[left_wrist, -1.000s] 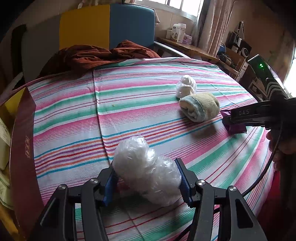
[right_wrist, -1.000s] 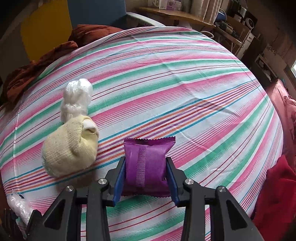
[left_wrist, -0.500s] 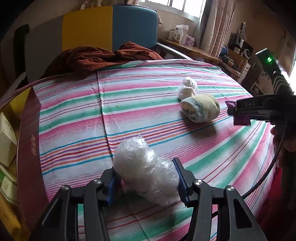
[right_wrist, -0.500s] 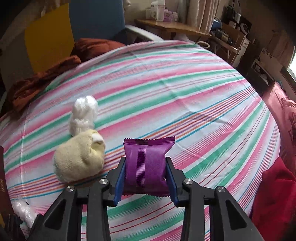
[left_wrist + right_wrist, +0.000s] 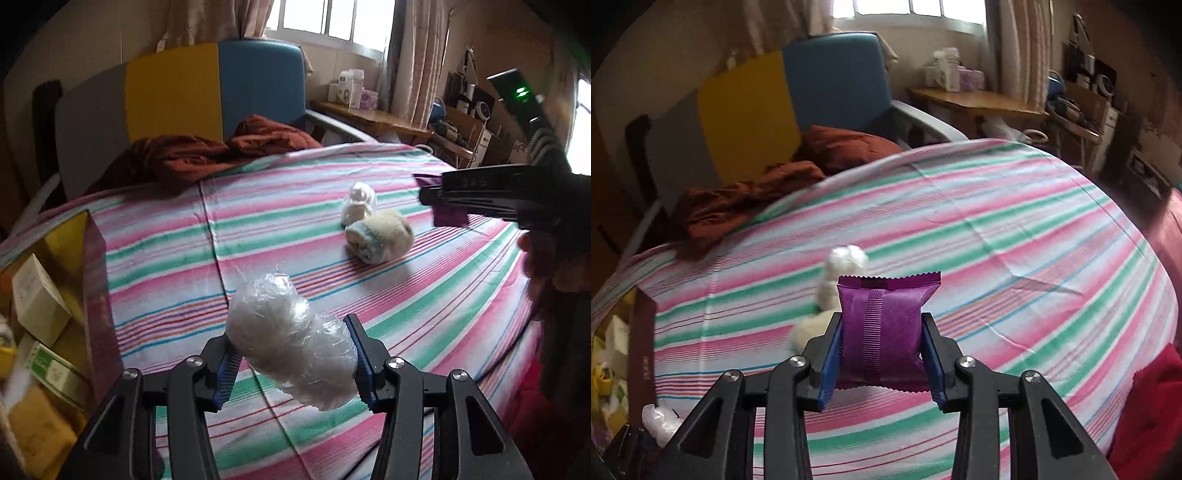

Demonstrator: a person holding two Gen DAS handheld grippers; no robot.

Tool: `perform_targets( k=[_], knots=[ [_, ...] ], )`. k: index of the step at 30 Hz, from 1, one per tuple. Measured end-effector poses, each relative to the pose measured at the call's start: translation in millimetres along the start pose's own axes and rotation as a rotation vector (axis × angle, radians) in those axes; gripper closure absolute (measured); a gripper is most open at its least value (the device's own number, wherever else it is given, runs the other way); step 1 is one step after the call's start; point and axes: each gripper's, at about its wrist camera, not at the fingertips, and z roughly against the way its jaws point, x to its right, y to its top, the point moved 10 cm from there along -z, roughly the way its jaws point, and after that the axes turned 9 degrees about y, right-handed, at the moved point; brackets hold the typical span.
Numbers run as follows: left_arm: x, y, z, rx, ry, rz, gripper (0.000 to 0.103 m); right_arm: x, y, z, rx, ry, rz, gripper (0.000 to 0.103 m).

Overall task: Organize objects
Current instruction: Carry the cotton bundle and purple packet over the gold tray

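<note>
My left gripper [image 5: 291, 360] is shut on a clear plastic-wrapped white bundle [image 5: 291, 339], lifted above the striped bed sheet [image 5: 166, 266]. My right gripper [image 5: 882, 354] is shut on a purple snack packet [image 5: 882, 325], also held off the bed; from the left wrist view it [image 5: 428, 199] shows side-on at the right with the packet [image 5: 448, 216] in it. A rolled cream sock [image 5: 380, 236] and a second small wrapped white bundle [image 5: 358, 203] lie together mid-bed. In the right wrist view the packet partly hides the sock [image 5: 812, 328] and the bundle [image 5: 846, 266].
An open box [image 5: 92, 280] with small cartons [image 5: 37, 299] stands at the bed's left edge. A rust-brown blanket [image 5: 207, 155] is heaped at the headboard [image 5: 173, 92]. A wooden side table [image 5: 369, 118] and cluttered shelves [image 5: 469, 122] line the far right. Red cloth [image 5: 1156, 402] lies at the right.
Both grippers have risen off the bed with their loads, and both views have tilted up, showing more of the headboard and window. The box at the left has come further into view.
</note>
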Motion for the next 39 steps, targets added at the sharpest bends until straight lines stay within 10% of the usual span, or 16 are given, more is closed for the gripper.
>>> perform_targets(
  k=[22, 39],
  knots=[
    [-43.7, 4.4, 87.6, 0.117, 0.011, 0.071, 0.050, -60.6, -8.9, 8.4, 0.018, 0.119, 0.154, 0.064],
    [-171.5, -29.7, 101.1, 0.081, 0.147, 0.285, 0.050, -158.1, -48.9, 19.6, -0.053, 0.269, 0.338, 0.064]
  ],
)
